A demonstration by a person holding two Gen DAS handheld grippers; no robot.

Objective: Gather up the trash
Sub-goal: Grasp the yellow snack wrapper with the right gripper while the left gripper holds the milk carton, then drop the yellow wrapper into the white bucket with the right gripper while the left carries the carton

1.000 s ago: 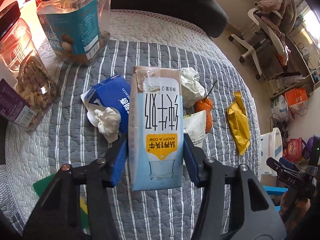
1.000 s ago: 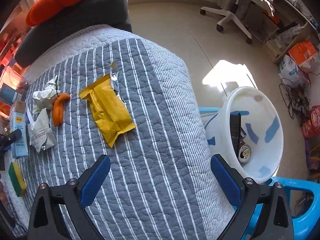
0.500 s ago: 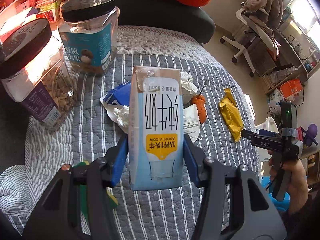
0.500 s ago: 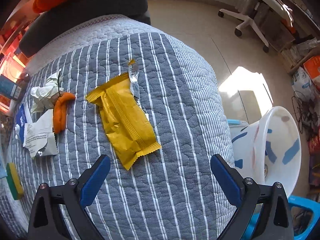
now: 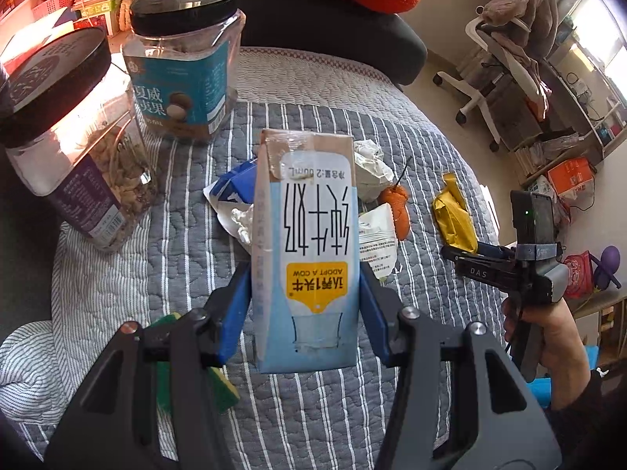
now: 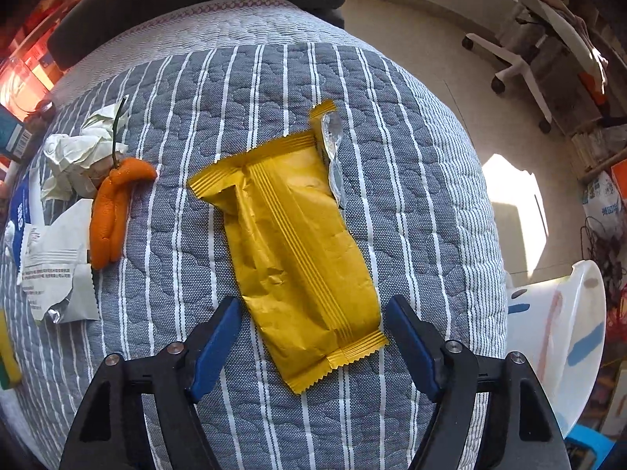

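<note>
My left gripper is shut on a light blue milk carton and holds it above the striped grey quilted table. My right gripper is open, its jaws on either side of the near end of a yellow snack wrapper lying flat on the cloth. It shows from the side in the left wrist view, beside the same wrapper. Orange peel, crumpled white paper, a white torn packet and a blue box lie together left of the wrapper.
Two clear jars with black lids stand at the table's far left. A green and yellow sponge lies near the front. A white bin stands on the floor right of the table. An office chair is beyond.
My right gripper has moved forward and down over the yellow wrapper, which now lies between its jaws. My left gripper has lifted and drawn back with the carton.
</note>
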